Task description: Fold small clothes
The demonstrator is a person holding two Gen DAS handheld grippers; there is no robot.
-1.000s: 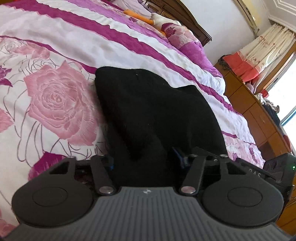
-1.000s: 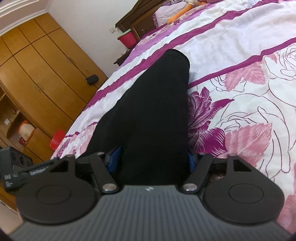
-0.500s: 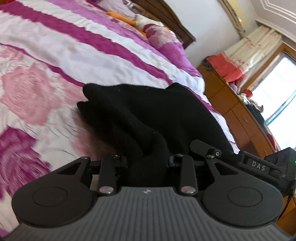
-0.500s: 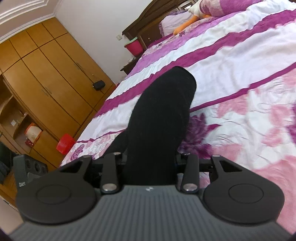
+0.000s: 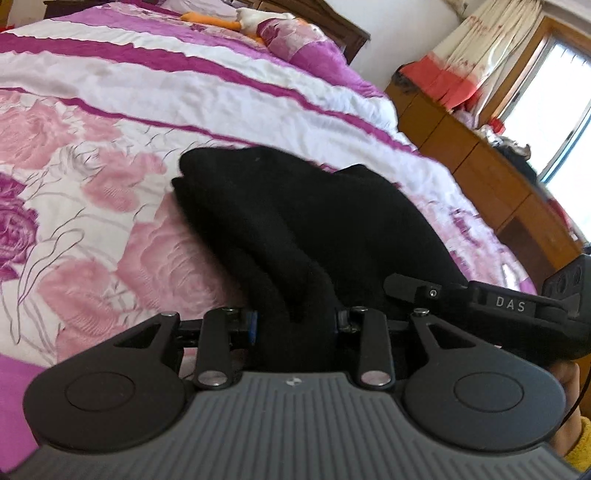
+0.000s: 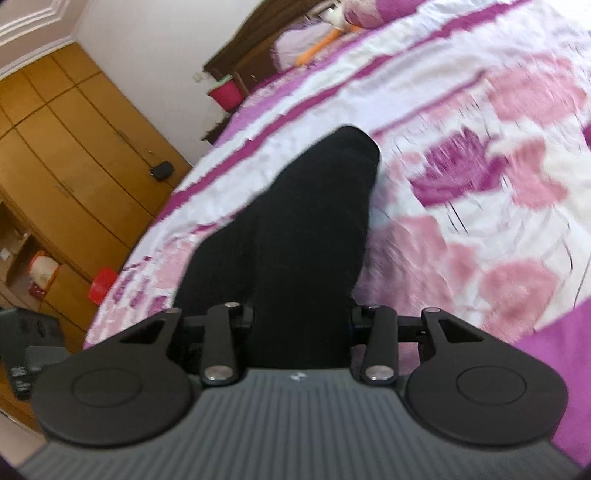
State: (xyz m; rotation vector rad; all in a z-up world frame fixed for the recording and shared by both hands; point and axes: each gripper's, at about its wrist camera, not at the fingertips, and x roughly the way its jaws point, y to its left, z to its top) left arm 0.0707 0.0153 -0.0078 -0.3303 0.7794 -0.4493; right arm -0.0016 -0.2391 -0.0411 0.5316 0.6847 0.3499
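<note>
A small black knit garment [image 5: 303, 221] lies partly on the pink-and-white floral bedspread [image 5: 110, 155] and is lifted at its near end. My left gripper [image 5: 295, 325] is shut on a bunched near edge of it. In the right wrist view the same black garment [image 6: 310, 236] runs away from me in a long folded strip. My right gripper [image 6: 301, 321] is shut on its near end. The fingertips of both grippers are hidden in the cloth. The right gripper's body [image 5: 509, 306] shows in the left wrist view, close on the right.
Pillows and an orange soft toy [image 5: 221, 20] lie at the bed's head. A wooden dresser [image 5: 498, 177] stands right of the bed under a window. Wooden wardrobes [image 6: 66, 166] and a red bin [image 6: 225, 94] stand on the bed's other side.
Both grippers have closed on the garment's near end and lifted it, dragging it over the bedspread. The cloth now bunches into folds and both views have swung.
</note>
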